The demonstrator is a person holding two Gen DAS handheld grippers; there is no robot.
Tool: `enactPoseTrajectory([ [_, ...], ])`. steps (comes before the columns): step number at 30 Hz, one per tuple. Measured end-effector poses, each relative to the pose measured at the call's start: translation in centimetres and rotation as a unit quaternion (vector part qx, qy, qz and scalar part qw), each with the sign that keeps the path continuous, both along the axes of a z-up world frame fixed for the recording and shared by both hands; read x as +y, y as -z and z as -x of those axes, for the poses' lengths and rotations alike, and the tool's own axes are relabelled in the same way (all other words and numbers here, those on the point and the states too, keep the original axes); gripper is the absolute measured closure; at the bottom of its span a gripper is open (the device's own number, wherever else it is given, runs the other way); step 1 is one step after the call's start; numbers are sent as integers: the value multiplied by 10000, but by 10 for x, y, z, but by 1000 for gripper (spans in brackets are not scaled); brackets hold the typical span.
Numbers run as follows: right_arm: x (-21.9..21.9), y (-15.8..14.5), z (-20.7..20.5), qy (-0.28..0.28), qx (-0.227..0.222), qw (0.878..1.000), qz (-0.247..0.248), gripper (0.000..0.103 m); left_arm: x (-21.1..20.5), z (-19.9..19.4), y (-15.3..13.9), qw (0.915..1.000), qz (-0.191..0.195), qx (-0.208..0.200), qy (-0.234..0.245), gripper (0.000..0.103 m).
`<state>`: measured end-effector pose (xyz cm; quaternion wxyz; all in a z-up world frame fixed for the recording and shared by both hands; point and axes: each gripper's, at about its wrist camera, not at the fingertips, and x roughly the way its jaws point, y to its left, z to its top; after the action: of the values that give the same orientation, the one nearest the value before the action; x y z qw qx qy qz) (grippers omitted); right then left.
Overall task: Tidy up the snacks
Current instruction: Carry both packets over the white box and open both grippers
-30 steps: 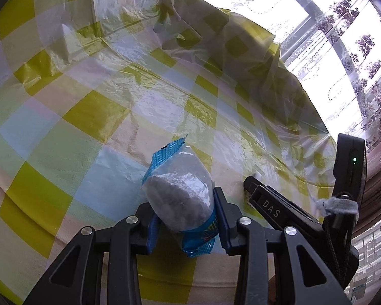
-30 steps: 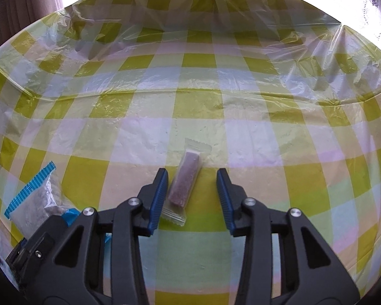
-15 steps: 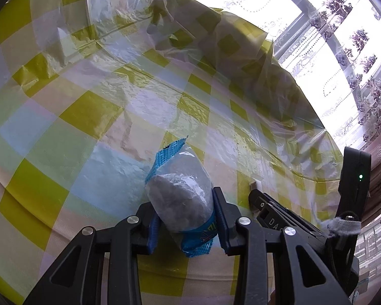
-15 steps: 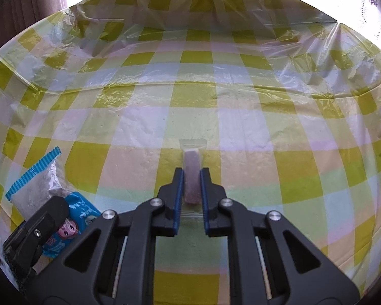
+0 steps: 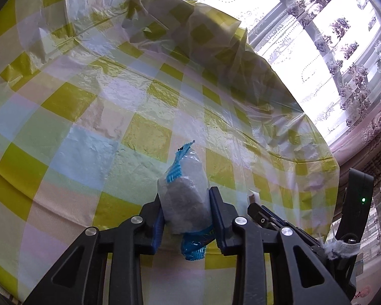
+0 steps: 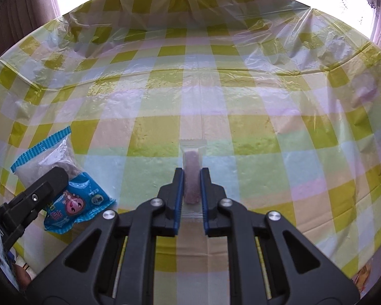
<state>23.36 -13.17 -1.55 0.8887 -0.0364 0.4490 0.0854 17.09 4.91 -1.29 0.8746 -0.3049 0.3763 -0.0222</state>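
My left gripper [image 5: 185, 198] is shut on a blue-and-clear snack bag [image 5: 184, 203] of pale crumbly snack and holds it above the checked tablecloth [image 5: 89, 127]. The same bag [image 6: 63, 178] shows at the left of the right wrist view, with the left gripper's finger [image 6: 38, 190] over it. My right gripper [image 6: 192, 175] is shut on a thin pinkish-brown snack bar [image 6: 192, 175] in a clear wrapper, just above the cloth. In the left wrist view the right gripper's fingers [image 5: 264, 216] and the bar's wrapper end [image 5: 252, 195] show at the lower right.
A yellow, white and pale blue checked plastic tablecloth [image 6: 190, 89] covers the table, crumpled up along the far edge [image 6: 180, 12]. Bright windows with flowered lace curtains [image 5: 343, 38] lie beyond. Dark curtains [image 6: 17, 12] hang at the far left.
My right gripper closed on the snack bar and lifted it slightly. My left gripper, still holding the snack bag, rose and tilted, so the bag stands more upright.
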Motion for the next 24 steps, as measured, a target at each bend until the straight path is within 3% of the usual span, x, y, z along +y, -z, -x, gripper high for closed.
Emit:
enactPoseTrajectory([
  [24,-64,-30,76,127,-145,9995,-238,87,-43,39,-20,9980,-54,-43,623,71],
])
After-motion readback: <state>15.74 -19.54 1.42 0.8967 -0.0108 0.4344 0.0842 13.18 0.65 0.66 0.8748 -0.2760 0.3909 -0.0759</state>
